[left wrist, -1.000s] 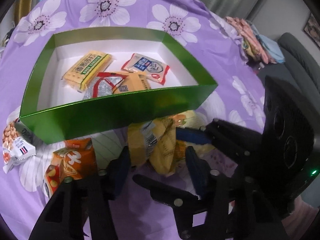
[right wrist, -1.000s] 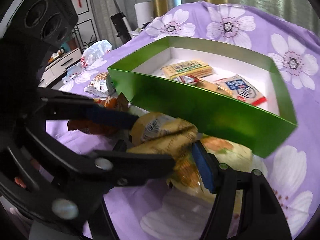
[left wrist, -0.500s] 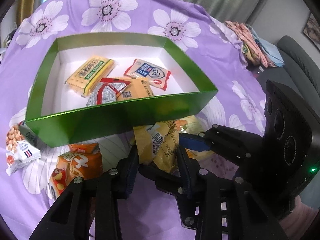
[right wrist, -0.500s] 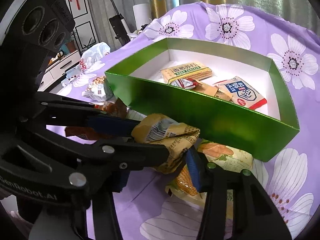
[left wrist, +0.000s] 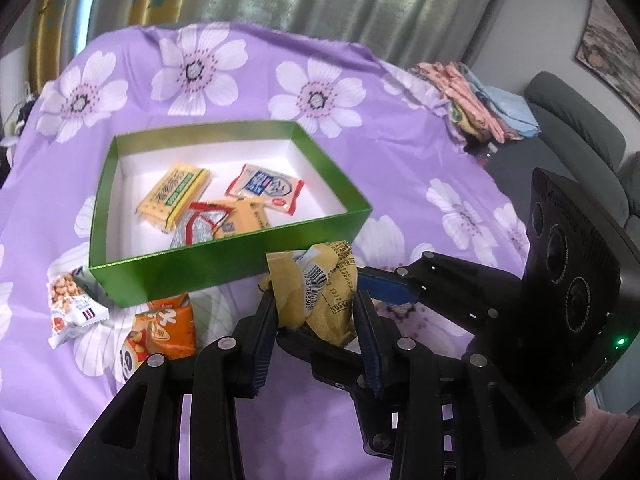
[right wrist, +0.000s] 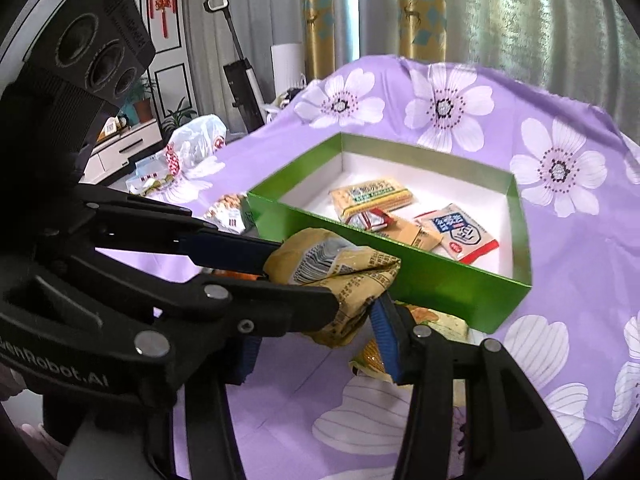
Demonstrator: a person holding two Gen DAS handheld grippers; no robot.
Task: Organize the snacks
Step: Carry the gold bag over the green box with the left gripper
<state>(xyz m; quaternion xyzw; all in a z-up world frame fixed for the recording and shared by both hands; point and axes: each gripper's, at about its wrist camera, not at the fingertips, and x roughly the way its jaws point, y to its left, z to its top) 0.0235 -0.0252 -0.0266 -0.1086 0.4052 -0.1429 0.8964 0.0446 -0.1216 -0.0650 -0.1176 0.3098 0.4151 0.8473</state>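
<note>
A crumpled yellow snack packet (left wrist: 320,288) is held between the pads of my left gripper (left wrist: 316,308), lifted just in front of the green box (left wrist: 224,268). My right gripper (right wrist: 320,320) also has the same yellow packet (right wrist: 340,276) between its fingers, crossing the left gripper's fingers. The box holds several snack packets: a yellow cracker pack (left wrist: 174,196), a white and blue packet (left wrist: 266,186) and a red and silver one (left wrist: 200,228).
An orange snack packet (left wrist: 160,332) and a peanut packet (left wrist: 72,304) lie left of the box on the purple flowered cloth (left wrist: 400,152). A corn-print packet (right wrist: 400,344) lies under my right gripper. Folded clothes (left wrist: 476,100) sit at the far right edge.
Both grippers have closed on the yellow packet and lifted it up off the cloth, away from the corn-print packet. The view has pulled back from the box.
</note>
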